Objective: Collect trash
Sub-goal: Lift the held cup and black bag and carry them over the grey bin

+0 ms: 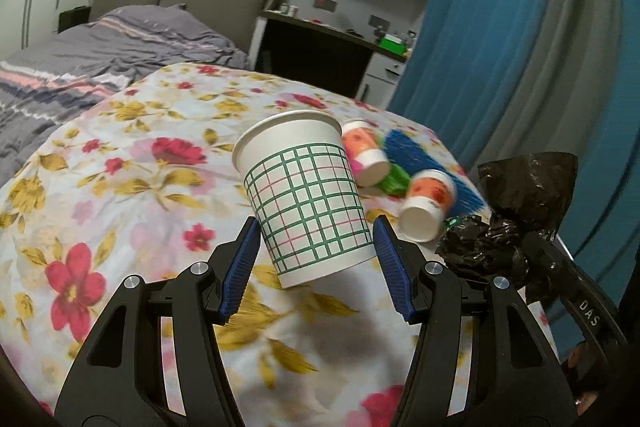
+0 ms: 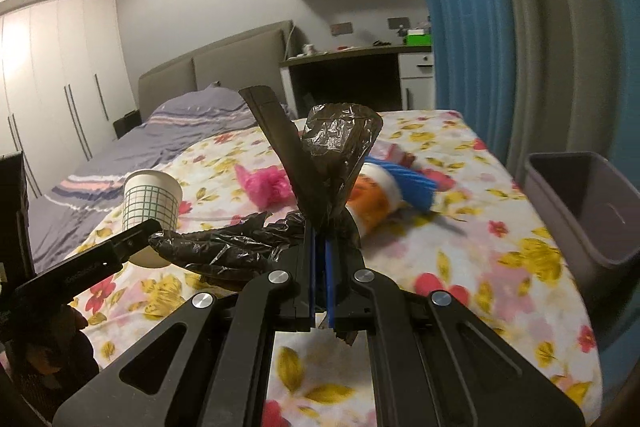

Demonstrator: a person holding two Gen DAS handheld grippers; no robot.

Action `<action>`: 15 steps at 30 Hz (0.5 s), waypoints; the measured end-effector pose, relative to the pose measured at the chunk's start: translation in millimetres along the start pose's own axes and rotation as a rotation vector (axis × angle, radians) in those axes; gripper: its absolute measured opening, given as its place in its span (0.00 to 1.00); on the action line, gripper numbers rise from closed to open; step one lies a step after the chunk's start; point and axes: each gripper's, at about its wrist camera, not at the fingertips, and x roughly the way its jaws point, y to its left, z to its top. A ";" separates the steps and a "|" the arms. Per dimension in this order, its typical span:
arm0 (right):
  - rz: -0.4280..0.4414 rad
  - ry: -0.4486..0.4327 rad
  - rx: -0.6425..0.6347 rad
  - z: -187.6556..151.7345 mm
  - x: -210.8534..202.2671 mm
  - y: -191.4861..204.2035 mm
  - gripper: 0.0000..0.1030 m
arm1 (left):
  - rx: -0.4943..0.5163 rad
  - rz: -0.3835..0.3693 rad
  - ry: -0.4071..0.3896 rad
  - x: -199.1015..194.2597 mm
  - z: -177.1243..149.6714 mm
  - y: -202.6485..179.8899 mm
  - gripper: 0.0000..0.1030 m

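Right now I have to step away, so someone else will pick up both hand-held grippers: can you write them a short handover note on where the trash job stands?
Left hand-held gripper: closed on the checked paper cup, held clear of the table.
Right hand-held gripper: shut on a crumpled black plastic bag.
Still on the floral tablecloth: two orange-print cups on their sides, a blue scrap, a green piece, a pink wad.
Grey bin stands at the table's right edge; what it holds is not visible.
Left: bin the two held items, then collect the rest.
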 end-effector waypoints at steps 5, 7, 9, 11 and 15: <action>-0.026 -0.031 0.021 -0.7 -20.2 -17.4 0.05 | 0.039 -0.028 0.004 1.0 -4.5 -26.7 0.56; -0.036 -0.040 0.031 -1.8 -26.2 -25.4 0.05 | 0.055 -0.037 0.007 2.7 -6.6 -36.5 0.56; -0.047 -0.048 0.038 -2.2 -31.3 -32.8 0.05 | 0.070 -0.047 0.013 5.1 -9.0 -46.2 0.56; -0.055 -0.054 0.046 -2.5 -34.9 -41.2 0.05 | 0.088 -0.061 0.021 8.3 -11.1 -56.8 0.56; -0.076 -0.068 0.060 -2.9 -42.3 -55.9 0.05 | 0.117 -0.087 0.038 15.6 -13.7 -75.9 0.56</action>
